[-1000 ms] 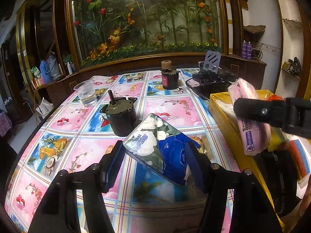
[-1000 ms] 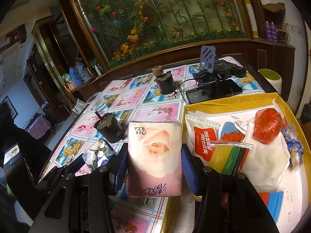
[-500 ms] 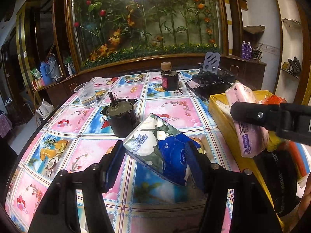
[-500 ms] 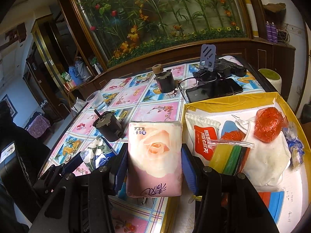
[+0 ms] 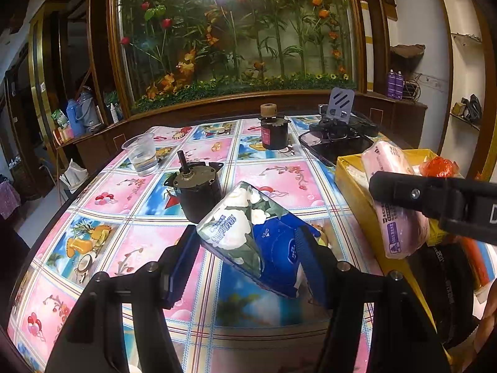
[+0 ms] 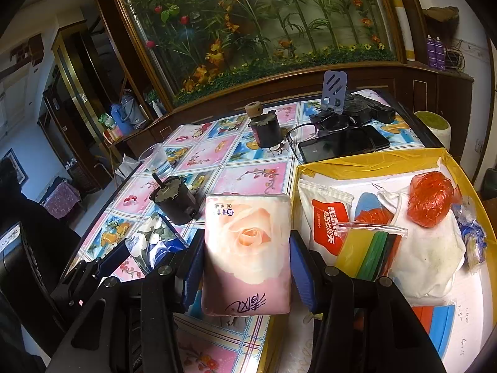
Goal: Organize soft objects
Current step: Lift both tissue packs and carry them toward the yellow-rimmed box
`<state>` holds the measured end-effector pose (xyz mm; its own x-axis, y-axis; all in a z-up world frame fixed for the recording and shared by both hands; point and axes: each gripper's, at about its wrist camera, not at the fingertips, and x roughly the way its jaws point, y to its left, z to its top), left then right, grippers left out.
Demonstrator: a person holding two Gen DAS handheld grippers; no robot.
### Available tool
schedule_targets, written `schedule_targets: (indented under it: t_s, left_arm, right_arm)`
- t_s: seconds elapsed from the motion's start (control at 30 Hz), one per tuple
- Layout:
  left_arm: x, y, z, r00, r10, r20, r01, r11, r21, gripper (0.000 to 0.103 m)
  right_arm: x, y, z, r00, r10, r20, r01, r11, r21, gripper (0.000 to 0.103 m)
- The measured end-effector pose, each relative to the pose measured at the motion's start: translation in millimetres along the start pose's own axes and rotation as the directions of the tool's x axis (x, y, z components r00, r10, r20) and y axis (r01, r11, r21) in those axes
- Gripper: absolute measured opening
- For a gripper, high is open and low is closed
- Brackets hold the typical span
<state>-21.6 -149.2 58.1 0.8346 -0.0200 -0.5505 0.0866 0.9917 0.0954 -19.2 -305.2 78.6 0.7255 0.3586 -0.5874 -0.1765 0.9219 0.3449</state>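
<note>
1. Left wrist view: the left claw point(image 5: 248, 258) is partly closed, its blue pads clamped on a blue floral tissue pack point(image 5: 251, 233), which sits tilted between them, lifted above the surface point(image 5: 130, 192).
2. Just beyond that pack stands a dark motor point(image 5: 197, 191) with its shaft up; a clear plastic cup point(image 5: 141, 154) stands farther back and left of the motor, and a dark jar point(image 5: 273, 130) farther back and right of it.
3. To the right of the floral pack, the yellow box point(image 5: 360, 199) edges the frame, and a black finger of the right claw crosses in front of a pink tissue pack point(image 5: 394, 192) held over the box's near corner.
4. Right wrist view: the right claw point(image 6: 245, 264) is half closed, squeezing the pink tissue pack point(image 6: 248, 248) by its two long sides, rose print facing up.
5. The pink pack hangs over the yellow box's point(image 6: 366, 163) left rim. Inside the box lie a white bag with a red label point(image 6: 326, 217), coloured sheets point(image 6: 369, 251), a white cloth point(image 6: 428, 255) and a red crumpled bag point(image 6: 430, 199).
6. Left of the pink pack, the floral pack point(image 6: 152, 239) shows in the left claw, with the motor point(image 6: 174, 199) just behind it.
</note>
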Motion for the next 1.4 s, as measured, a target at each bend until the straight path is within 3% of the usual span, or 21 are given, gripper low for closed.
schedule_targets:
  t_s: [1.4]
  left_arm:
    - [-6.0, 4.3, 5.0, 1.0, 0.014, 0.02, -0.014, 1.0, -0.003, 0.063]
  right_arm:
    - [-5.2, -6.5, 0.7, 1.0, -0.007, 0.016, 0.007, 1.0, 0.005, 0.056]
